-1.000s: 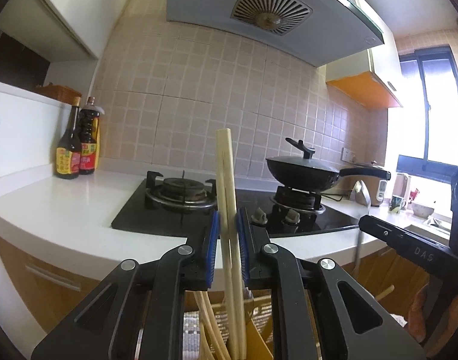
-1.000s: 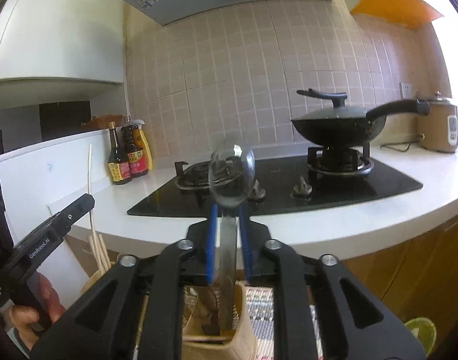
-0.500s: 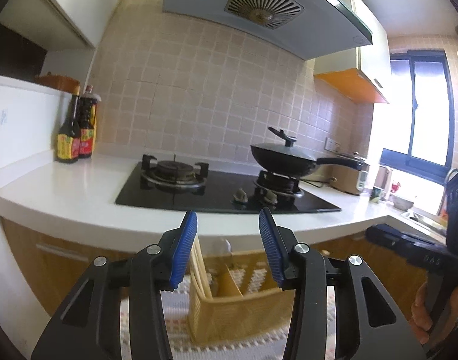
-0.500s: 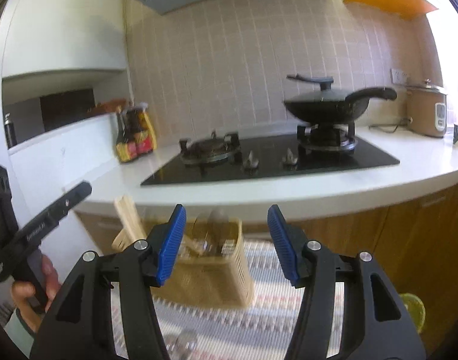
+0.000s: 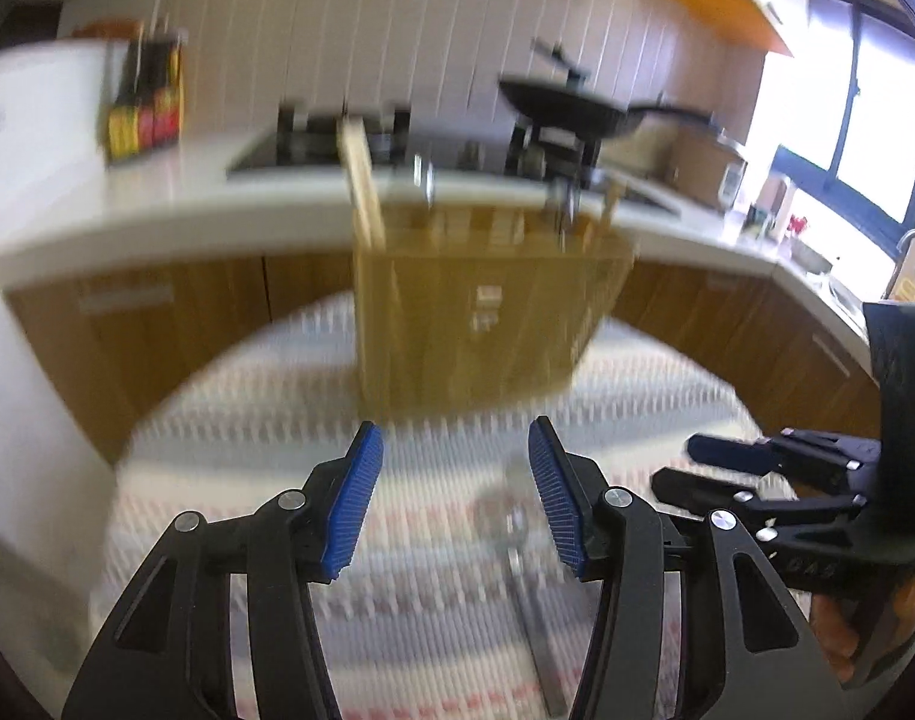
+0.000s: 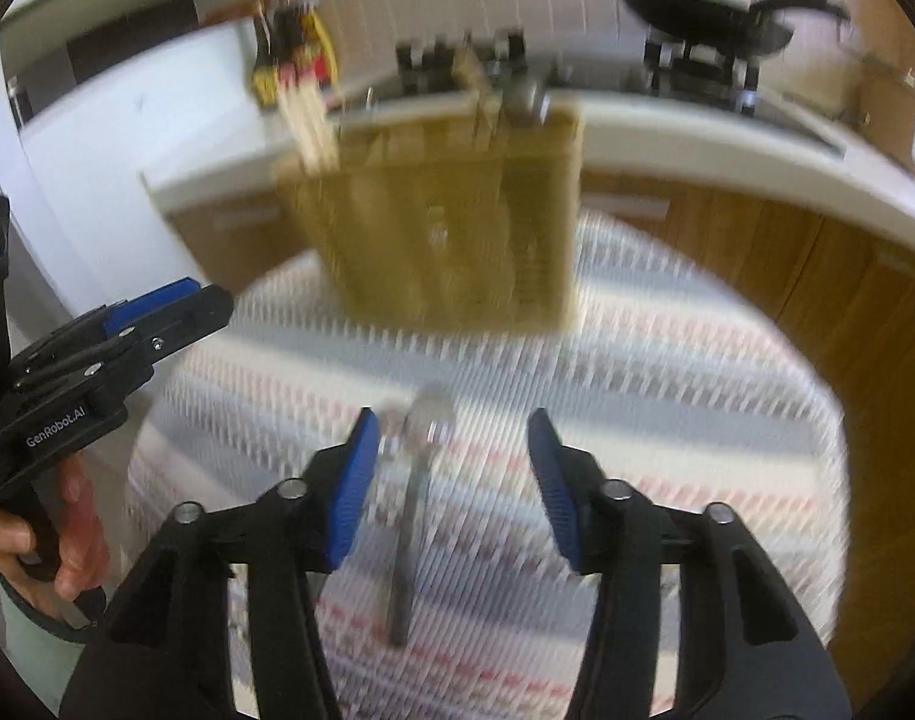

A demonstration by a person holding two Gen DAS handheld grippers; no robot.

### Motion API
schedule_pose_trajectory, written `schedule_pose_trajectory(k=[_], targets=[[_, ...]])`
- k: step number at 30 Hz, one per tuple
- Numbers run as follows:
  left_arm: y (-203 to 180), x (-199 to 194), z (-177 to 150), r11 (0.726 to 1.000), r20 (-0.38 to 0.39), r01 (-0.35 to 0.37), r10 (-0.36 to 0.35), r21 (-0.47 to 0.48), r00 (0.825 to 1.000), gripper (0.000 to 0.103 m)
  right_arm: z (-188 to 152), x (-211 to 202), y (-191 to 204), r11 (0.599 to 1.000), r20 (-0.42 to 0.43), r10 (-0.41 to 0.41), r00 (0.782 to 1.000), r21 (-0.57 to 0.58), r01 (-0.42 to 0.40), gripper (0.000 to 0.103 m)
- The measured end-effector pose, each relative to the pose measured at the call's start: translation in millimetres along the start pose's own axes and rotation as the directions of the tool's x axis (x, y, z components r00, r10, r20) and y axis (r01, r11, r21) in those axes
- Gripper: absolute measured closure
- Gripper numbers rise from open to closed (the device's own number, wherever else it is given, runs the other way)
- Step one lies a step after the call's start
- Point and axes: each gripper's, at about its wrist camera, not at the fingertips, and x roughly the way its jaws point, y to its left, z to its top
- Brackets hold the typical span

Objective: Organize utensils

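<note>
Centre of both wrist views: yellow slatted utensil basket (image 5: 481, 324) standing upright on the striped cloth (image 5: 289, 396) that covers the surface. Heavy motion blur in both frames.

Basket contents: wooden chopsticks (image 5: 364, 192) sticking up at its left end, a few metal handles toward its right end; can't tell which compartments.

Left tool (image 5: 455, 501): jaws apart, nothing gripped, blue pads clear. They have just been opening. A metal spoon (image 5: 520, 546) lies flat on the cloth in the lower centre of that view, bowl toward the basket, just beside the right-hand pad; contact not resolvable.

Right tool (image 6: 454, 483): jaws apart, not pressing on anything, though they have just been closing. A metal utensil (image 6: 412, 516) lies on the cloth between the pads, nearer the left-hand one, handle running toward the bottom of the frame. Head too blurred to tell its type.

Each tool shows at the edge of the other's view, hand on the grip. Background, upper frame: white counter (image 5: 157, 216), black hob, wok (image 5: 571, 111), sauce bottles (image 5: 145, 114) upper left.
</note>
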Motion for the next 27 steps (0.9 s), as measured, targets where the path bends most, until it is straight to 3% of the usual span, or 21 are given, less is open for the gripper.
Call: schedule_pose_trajectory(k=[7,15,22,24,27], targets=[[1.1,25.7,-38.9,0.998,-0.138,0.023,-0.032,-0.066,0.990,0.058,-49.6,26.7,13.2,0.999,-0.073,0.051,0.996,0.017,-0.050,0.071],[-15.2,60.1,-57.0,0.996,-0.242,0.011,-0.031,-0.084,0.970,0.068,-69.1,30.3,32.0,0.997,-0.021,-0.049,0.999,-0.056,0.048,0.078],[-38.8,71.9,-58.6,0.998,-0.251,-0.067,0.065,0.004,0.966,0.068,-71.3,34.0,31.5,0.990,-0.013,-0.104,0.995,-0.092,0.102,0.093],[-48.4,77.8,-58.1,0.993,-0.249,-0.103,0.112,0.048,0.962,0.072,-72.4,30.2,28.4,0.992,-0.013,-0.099,0.995,-0.084,0.097,0.093],[-61.9,82.4,-60.1,0.978,-0.240,-0.170,0.196,0.124,0.951,0.088,-75.5,22.7,23.1,0.994,-0.010,-0.089,0.996,-0.066,0.088,0.093]])
